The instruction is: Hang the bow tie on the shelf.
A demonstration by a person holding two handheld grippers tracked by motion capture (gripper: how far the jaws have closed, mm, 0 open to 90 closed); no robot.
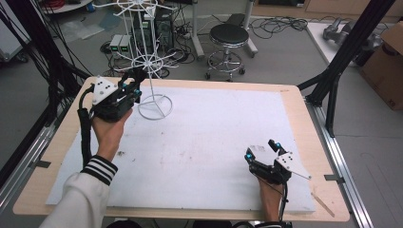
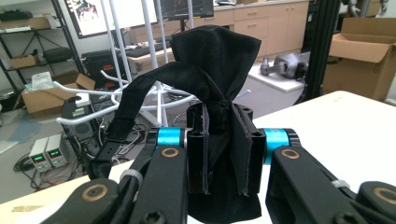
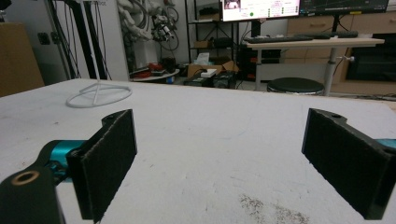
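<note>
The left tool (image 2: 219,154) is clamped on a black cloth (image 2: 219,60) with a strap (image 2: 140,93), a soft, limp thing that looks light: it bunches and folds between the jaws and flops over above them, and the strap droops off to one side. Such fabric should not slip readily on the padded jaws, but it will sag and swing, so a hold on a gathered bunch, as here, seems surer than one on a single layer or on the strap. In the high view the left tool (image 1: 124,92) is raised near the bench's far left corner, just beside the white wire rack (image 1: 153,61), whose prongs stand close behind the cloth. The right tool (image 1: 262,153) rests with jaws wide apart and empty near the bench's (image 1: 199,137) near right corner, well apart from the cloth.
</note>
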